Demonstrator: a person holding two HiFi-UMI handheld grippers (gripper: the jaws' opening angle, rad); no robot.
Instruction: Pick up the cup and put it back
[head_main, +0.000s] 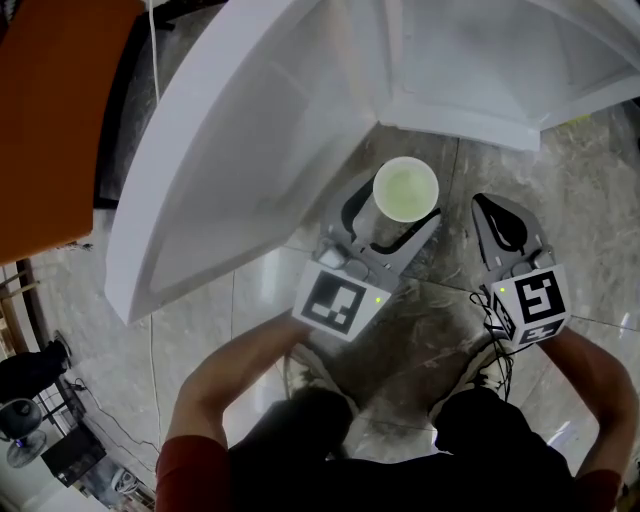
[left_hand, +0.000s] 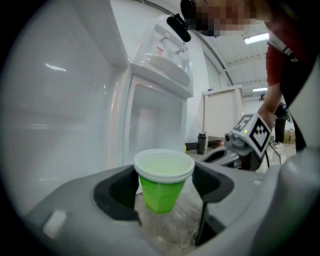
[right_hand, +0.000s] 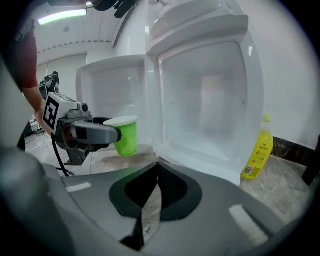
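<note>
— What is on the left?
— A white fridge door (head_main: 230, 170) stands open above the stone floor (head_main: 440, 330). Just right of its lower edge is the left gripper (head_main: 398, 208), level with the open fridge (right_hand: 200, 100).

— And its claw?
— The jaws stand wide and are closed on the cup (head_main: 405, 188). It is green with a white rim, and it is upright with its mouth facing up. One jaw presses each side just under the rim. The cup is clear of the floor and in front of the fridge, not inside it.

— What about the other one?
— The right gripper (right_hand: 156, 167) is just beside the left one, on its right, and apart from the cup. Its jaws meet at the tips and there is nothing between them.

— Is there anything further right?
— A yellow bottle (right_hand: 257, 150) stands upright on the floor, past the fridge's right corner and near the wall.
</note>
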